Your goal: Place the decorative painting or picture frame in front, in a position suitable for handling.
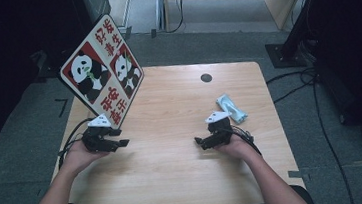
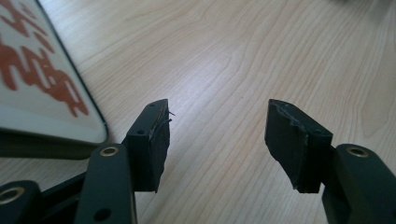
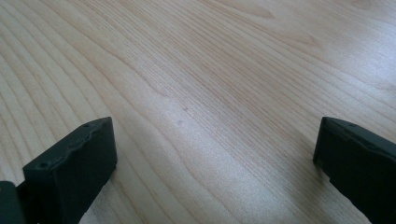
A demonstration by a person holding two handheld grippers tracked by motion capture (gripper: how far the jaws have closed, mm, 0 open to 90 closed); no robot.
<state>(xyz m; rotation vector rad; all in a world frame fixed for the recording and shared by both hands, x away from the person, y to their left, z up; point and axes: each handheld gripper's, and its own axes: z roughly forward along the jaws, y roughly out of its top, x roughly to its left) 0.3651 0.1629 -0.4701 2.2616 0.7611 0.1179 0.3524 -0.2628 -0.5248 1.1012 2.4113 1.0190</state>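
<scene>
A square board with two pandas and red characters (image 1: 102,72) stands tilted at the table's left rear. Its white edge with red characters (image 2: 37,79) fills the upper left of the left gripper view. My left gripper (image 1: 121,139) is held just in front of the board's lower corner, jaws pointing right. It is open (image 2: 217,121), with bare wood between its pads. My right gripper (image 1: 199,141) sits right of centre, jaws pointing left. It is wide open (image 3: 215,149) over bare wood. A pale blue and white packet (image 1: 231,108) lies just behind the right hand.
The wooden table (image 1: 176,178) has a black round cable hole (image 1: 206,78) near its far edge. A black stand base (image 1: 285,54) and loose cables (image 1: 321,113) are on the grey floor to the right. Both forearms come in over the near edge.
</scene>
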